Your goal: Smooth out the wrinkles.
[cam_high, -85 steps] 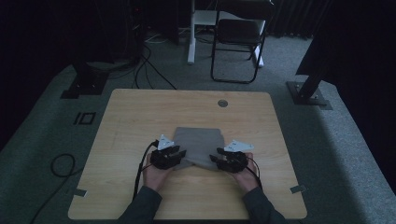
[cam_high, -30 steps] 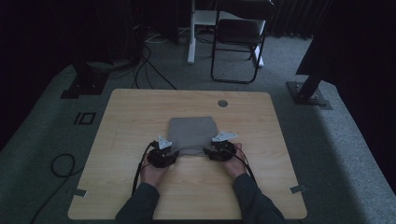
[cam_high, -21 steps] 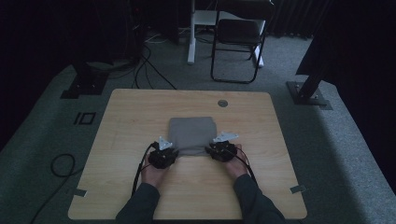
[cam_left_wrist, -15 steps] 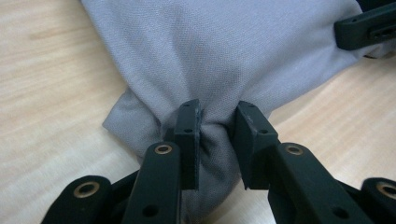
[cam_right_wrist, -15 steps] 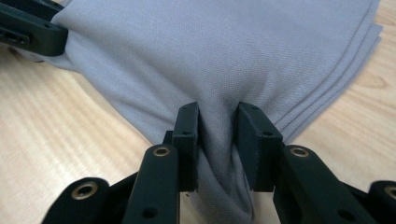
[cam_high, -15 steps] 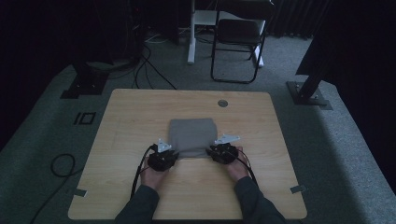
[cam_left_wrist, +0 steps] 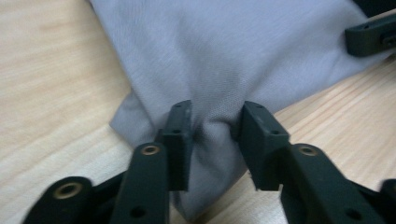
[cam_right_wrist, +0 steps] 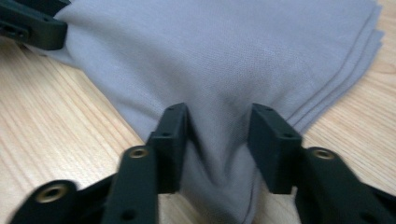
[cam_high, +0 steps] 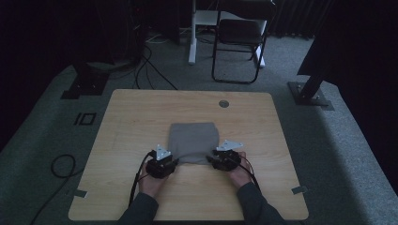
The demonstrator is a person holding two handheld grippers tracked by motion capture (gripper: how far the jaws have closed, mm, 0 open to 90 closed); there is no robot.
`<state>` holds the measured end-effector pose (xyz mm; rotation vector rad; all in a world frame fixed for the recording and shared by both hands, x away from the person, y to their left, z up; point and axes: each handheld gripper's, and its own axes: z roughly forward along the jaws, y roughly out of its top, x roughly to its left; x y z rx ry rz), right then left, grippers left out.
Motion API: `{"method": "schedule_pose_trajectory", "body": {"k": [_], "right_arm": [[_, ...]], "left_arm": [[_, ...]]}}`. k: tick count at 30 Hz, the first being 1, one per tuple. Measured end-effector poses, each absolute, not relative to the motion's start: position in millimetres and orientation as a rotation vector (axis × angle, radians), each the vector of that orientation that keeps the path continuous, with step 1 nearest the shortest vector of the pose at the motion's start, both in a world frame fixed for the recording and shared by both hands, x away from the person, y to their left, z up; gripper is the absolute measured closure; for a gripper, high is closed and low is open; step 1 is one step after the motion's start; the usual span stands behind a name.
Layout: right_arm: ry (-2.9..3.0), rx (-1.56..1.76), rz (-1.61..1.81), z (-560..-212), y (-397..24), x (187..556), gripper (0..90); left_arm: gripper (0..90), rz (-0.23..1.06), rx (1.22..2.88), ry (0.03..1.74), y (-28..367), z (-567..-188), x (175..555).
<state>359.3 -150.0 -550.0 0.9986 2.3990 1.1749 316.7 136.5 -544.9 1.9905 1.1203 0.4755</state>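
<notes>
A folded grey cloth (cam_high: 194, 140) lies flat in the middle of the wooden table (cam_high: 141, 112). My left gripper (cam_high: 173, 161) is at its near left corner and my right gripper (cam_high: 211, 159) at its near right corner. In the left gripper view a bunched ridge of the cloth (cam_left_wrist: 233, 56) stands between the jaws of my left gripper (cam_left_wrist: 215, 116), which have just been opening. In the right gripper view a raised fold of the cloth (cam_right_wrist: 224, 51) sits between the jaws of my right gripper (cam_right_wrist: 218, 119), also just opened wider. Neither pair presses it tight.
A round cable hole (cam_high: 224, 103) sits near the table's far edge. Behind the table stands a black chair (cam_high: 239, 37). Cables (cam_high: 61, 164) lie on the carpet at the left, and stand bases (cam_high: 309, 93) flank the table.
The cloth, wider at first, is now a narrower rectangle. Both grippers have slid a little toward the near edge, and the cloth's near edge has come with them.
</notes>
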Motion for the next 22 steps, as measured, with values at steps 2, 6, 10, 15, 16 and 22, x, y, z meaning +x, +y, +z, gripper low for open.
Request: {"method": "schedule_pose_trajectory", "body": {"k": [2, 6, 10, 15, 16, 22], "right_arm": [[2.387, 0.994, 1.19, -548, -152, 357, 50.9], [2.304, 1.043, 1.245, -533, -174, 349, 46.6], [2.265, 1.092, 1.22, -534, -192, 346, 45.8], [2.224, 1.164, 1.204, -538, -211, 348, 45.1], [2.216, 1.178, 1.203, -539, -214, 349, 45.1], [2.206, 1.205, 1.181, -543, -220, 353, 44.4]], "left_arm": [[61.0, 0.494, 1.961, 1.101, 144, -538, 312], [56.0, 0.512, 1.92, 1.126, 159, -533, 307], [55.9, 0.53, 1.881, 1.179, 173, -533, 306], [55.9, 0.555, 1.877, 1.247, 185, -537, 307], [55.9, 0.559, 1.876, 1.256, 187, -537, 308], [55.9, 0.571, 1.848, 1.303, 197, -538, 312]]}}
